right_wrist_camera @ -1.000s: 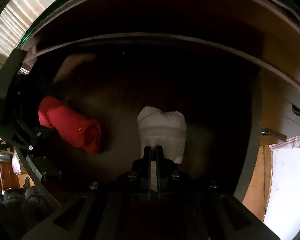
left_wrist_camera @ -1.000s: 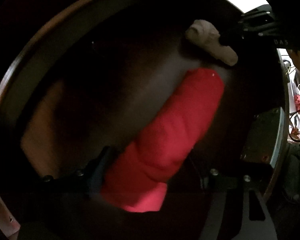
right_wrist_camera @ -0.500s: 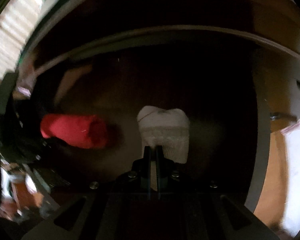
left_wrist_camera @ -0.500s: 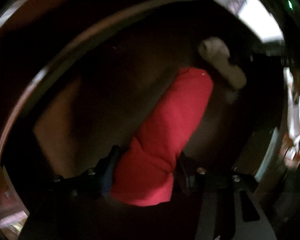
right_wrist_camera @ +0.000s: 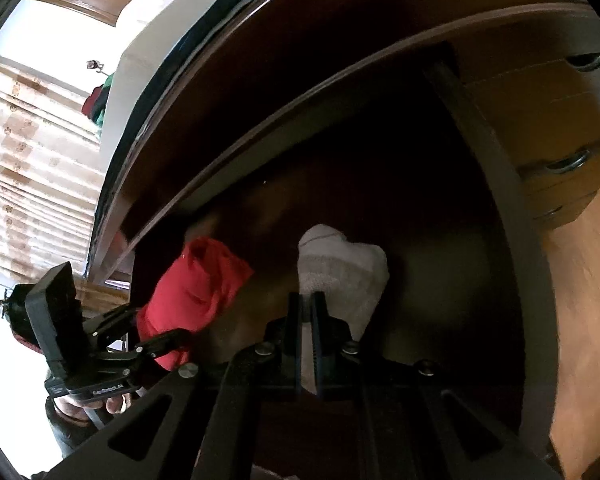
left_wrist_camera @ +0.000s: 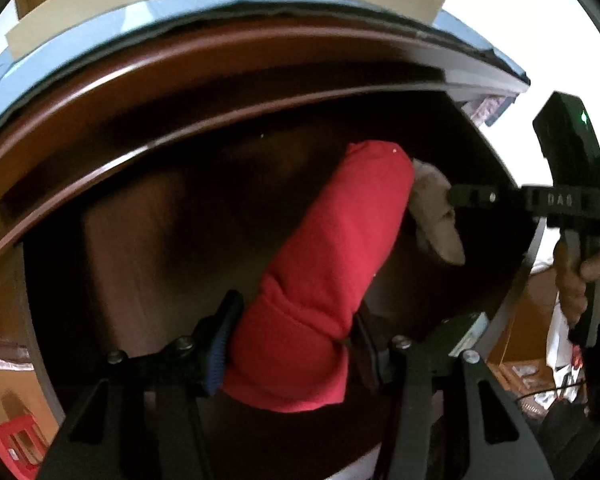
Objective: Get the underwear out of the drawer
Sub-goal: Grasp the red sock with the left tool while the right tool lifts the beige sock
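While left fingers (left_wrist_camera: 224, 344) clamp red underwear (left_wrist_camera: 320, 280), right fingers (right_wrist_camera: 294, 332) pinch white underwear (right_wrist_camera: 340, 276).

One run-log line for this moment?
left tongs: gripping red roll | right tongs: gripping white roll | drawer: open

On the right gripper (left_wrist_camera: 452, 196), as your left wrist camera sees it, you can read the raised letters "DAS" on its black body. On the left gripper (right_wrist_camera: 156, 332), seen from your right wrist camera, a small white label is too blurred to read.
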Demonstrator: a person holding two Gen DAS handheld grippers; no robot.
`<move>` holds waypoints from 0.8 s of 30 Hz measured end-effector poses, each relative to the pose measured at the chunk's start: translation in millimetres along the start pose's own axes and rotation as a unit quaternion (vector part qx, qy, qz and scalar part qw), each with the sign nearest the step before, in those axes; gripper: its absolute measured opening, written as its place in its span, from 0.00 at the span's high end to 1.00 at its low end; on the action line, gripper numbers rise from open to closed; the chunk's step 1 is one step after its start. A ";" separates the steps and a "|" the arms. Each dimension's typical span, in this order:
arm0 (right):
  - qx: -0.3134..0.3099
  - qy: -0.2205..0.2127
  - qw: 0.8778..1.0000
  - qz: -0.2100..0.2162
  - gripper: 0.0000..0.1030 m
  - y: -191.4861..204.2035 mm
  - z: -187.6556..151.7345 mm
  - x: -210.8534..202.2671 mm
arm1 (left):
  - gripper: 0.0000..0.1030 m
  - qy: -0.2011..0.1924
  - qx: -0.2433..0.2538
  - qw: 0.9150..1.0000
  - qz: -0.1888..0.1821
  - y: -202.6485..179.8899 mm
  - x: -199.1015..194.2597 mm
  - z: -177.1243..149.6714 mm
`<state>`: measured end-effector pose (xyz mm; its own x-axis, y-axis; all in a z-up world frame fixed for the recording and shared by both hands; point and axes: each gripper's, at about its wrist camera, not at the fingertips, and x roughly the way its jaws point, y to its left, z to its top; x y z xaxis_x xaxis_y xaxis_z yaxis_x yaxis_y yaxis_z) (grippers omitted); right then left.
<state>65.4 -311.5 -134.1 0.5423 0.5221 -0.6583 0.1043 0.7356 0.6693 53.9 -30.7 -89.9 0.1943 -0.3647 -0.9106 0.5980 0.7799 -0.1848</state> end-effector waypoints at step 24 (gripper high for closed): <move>-0.021 -0.079 0.996 0.042 0.95 39.3 -33.8 -52.6 | 0.50 -0.095 -0.027 0.993 0.065 -27.6 -46.8 -20.5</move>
<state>12.8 -295.4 -84.8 0.6720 0.5103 -0.5366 0.0199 0.7119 0.7020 12.3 -24.7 -49.8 0.4134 -0.3443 -0.8430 0.5162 0.8512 -0.0946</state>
